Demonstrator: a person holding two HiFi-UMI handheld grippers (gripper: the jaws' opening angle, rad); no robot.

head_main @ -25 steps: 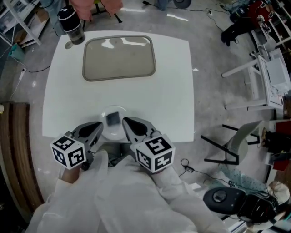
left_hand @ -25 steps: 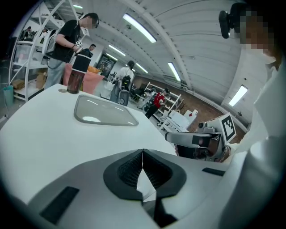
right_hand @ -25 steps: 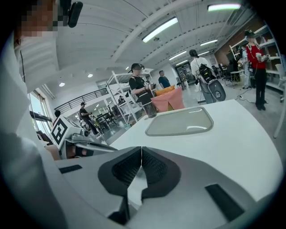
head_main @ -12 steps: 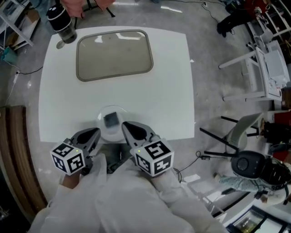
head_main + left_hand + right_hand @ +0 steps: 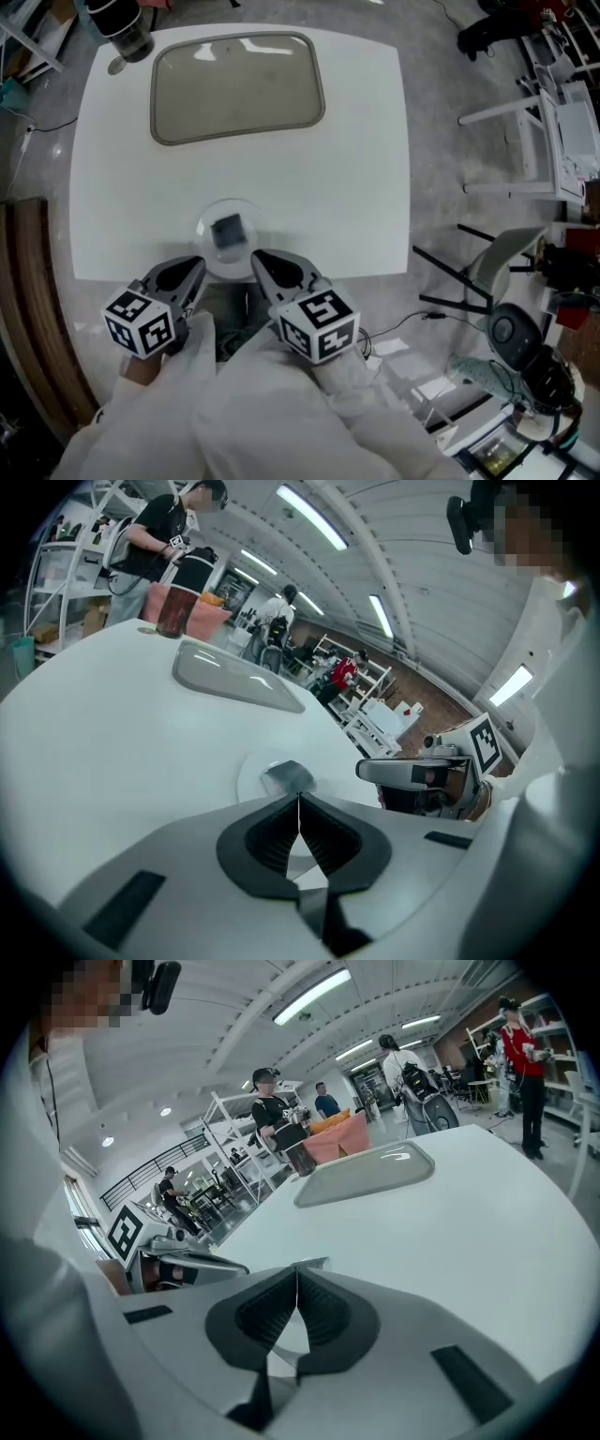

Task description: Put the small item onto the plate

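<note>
A small grey square item (image 5: 227, 230) lies on a clear round plate (image 5: 208, 251) near the front edge of the white table (image 5: 356, 169). My left gripper (image 5: 194, 265) hangs at the table's front edge, just left of the plate, jaws shut and empty. My right gripper (image 5: 257, 256) sits just right of the plate, also shut with nothing between its jaws. In the left gripper view the item (image 5: 289, 777) and plate (image 5: 251, 773) show just beyond the closed jaw tips (image 5: 299, 799). In the right gripper view the item's edge (image 5: 312, 1263) peeks over the closed jaws (image 5: 296, 1269).
A grey rectangular tray (image 5: 237, 84) lies at the table's far side. A dark jar with a black lid (image 5: 117, 26) stands at the far left corner. Chairs (image 5: 487, 281), cables and equipment crowd the floor to the right. A wooden bench (image 5: 28, 309) runs along the left.
Both grippers have sunk a little and drawn back from the plate toward the table's front edge. The item stays on the plate. The jaws of both stay shut.
</note>
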